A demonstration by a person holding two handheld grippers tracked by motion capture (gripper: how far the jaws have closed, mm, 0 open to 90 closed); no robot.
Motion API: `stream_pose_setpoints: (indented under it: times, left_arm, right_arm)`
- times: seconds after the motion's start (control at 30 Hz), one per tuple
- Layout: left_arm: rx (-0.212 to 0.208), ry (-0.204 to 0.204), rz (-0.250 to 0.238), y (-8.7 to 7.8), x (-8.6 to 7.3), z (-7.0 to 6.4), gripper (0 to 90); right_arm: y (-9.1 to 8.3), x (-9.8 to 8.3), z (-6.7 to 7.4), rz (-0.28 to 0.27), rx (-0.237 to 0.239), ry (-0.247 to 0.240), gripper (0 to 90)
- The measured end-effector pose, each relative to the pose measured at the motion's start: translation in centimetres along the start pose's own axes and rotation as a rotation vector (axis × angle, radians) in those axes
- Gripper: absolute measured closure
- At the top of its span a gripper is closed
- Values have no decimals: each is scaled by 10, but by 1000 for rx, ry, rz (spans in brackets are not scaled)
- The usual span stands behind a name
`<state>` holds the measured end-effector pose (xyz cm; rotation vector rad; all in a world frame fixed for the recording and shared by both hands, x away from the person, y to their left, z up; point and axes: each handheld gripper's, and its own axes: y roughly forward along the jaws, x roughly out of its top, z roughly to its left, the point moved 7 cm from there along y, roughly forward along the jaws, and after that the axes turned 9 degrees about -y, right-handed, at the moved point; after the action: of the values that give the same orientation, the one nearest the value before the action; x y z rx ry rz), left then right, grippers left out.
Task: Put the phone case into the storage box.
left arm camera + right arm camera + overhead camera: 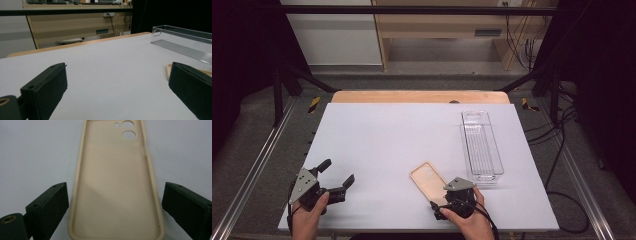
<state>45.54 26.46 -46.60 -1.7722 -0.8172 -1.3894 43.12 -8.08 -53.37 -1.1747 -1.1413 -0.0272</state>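
- Right gripper view looks down the length of a beige soft-plastic phone case (116, 185) lying hollow side up on the white table sheet (32, 152), with the right gripper (115, 207) straddling its near end, both black jaws spread wide and standing clear of the case's side rims.
- High view places that case near the front of the table, just ahead of the right gripper (452, 192) and near the close end of a clear ribbed plastic tray (482, 145).
- Its long axis runs from the right hand away and to the left; the camera cut-outs sit at the far end, the plain end nearest the jaws.
- To take it well, I would settle the jaws lower and squarely across the narrow width, then close gently, since the thin walls will likely flex inward.
- Left gripper (334, 180) rests at the front left of the table, jaws open, nothing between them.
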Motion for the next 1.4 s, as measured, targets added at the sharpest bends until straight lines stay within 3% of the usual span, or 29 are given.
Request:
stream_pose_setpoints:
  times: [0.17,0.33,0.67,0.83,0.9,1.07,1.17,1.27,1.37,1.4]
  left_arm:
    - [-1,0,-1,0,0,0,17]
    - [-4,1,0,0,1,-1,16]
    - [-6,-1,0,0,1,-2,17]
    - [-8,-2,0,0,1,-3,17]
    - [-9,-5,-1,-1,1,-3,16]
    - [-16,-21,7,0,1,-3,19]
    - [-28,-33,11,-1,1,-7,19]
    - [-78,-94,24,1,2,-16,16]
    - [-93,-107,48,4,2,-22,16]
    - [-113,-144,67,9,3,-29,15]
  right_arm:
    - [5,-1,2,6,4,2,74]
    - [7,-2,3,5,-29,-26,87]
    - [6,-3,1,-6,-16,-35,114]
    - [5,-1,1,-1,-8,-15,120]
    - [5,0,0,-18,-1,-5,123]
    - [-2,14,1,-67,-14,-33,126]
    - [-4,20,1,-84,-20,-45,127]
    - [-8,34,2,-131,-45,-67,126]
    - [-12,44,3,-164,-63,-87,126]
    - [-14,51,4,-199,-72,-93,126]
